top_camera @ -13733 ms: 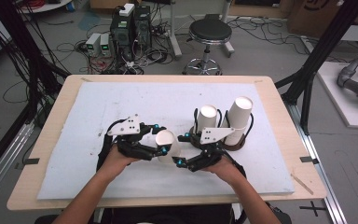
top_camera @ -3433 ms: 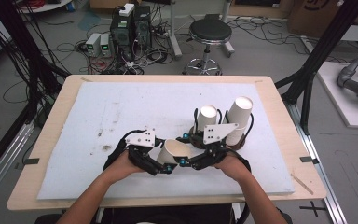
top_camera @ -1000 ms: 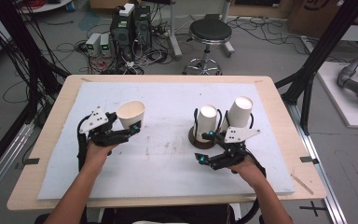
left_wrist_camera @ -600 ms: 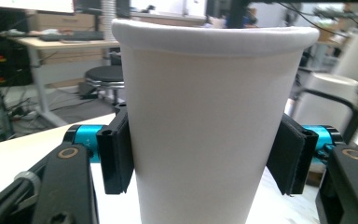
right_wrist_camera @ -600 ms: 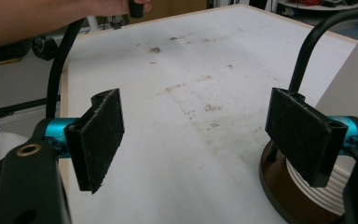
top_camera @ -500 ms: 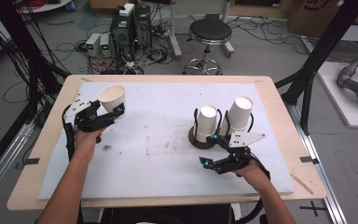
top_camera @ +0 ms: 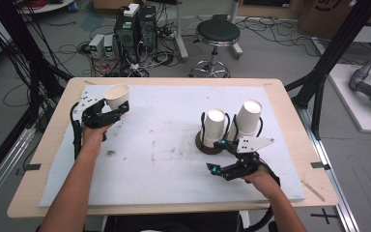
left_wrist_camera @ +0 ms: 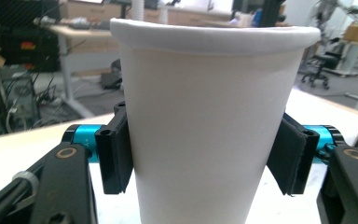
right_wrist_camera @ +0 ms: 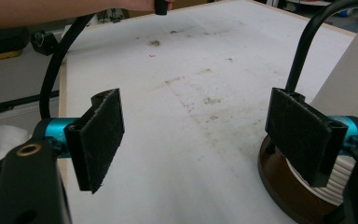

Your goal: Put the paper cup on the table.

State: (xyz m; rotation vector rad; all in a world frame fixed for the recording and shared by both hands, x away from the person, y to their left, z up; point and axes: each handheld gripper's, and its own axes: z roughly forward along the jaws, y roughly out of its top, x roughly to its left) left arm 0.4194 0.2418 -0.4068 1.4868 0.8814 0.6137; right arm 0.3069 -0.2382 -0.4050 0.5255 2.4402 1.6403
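Observation:
My left gripper (top_camera: 117, 110) is shut on a white paper cup (top_camera: 116, 96), held upright near the table's far left corner. In the left gripper view the cup (left_wrist_camera: 205, 121) stands between both pads (left_wrist_camera: 114, 149), gripped around its lower half. My right gripper (top_camera: 216, 161) stands open and empty near the front right, just in front of a dark round cup holder (top_camera: 207, 144). That holder carries a stack of white cups (top_camera: 215, 125) and a second tilted stack (top_camera: 247, 118). In the right gripper view the holder's base (right_wrist_camera: 284, 179) lies behind the right pad (right_wrist_camera: 303, 135).
A white mat (top_camera: 174, 150) with brown stains covers the wooden table (top_camera: 290, 111). Beyond the far edge stand a stool (top_camera: 217, 34), computer cases and cables on the floor. Black frame posts (top_camera: 328, 53) rise at both sides.
My left gripper has carried the cup up and away to the far left of the table. My right gripper has stayed open near the cup holder, drifting slightly toward the front.

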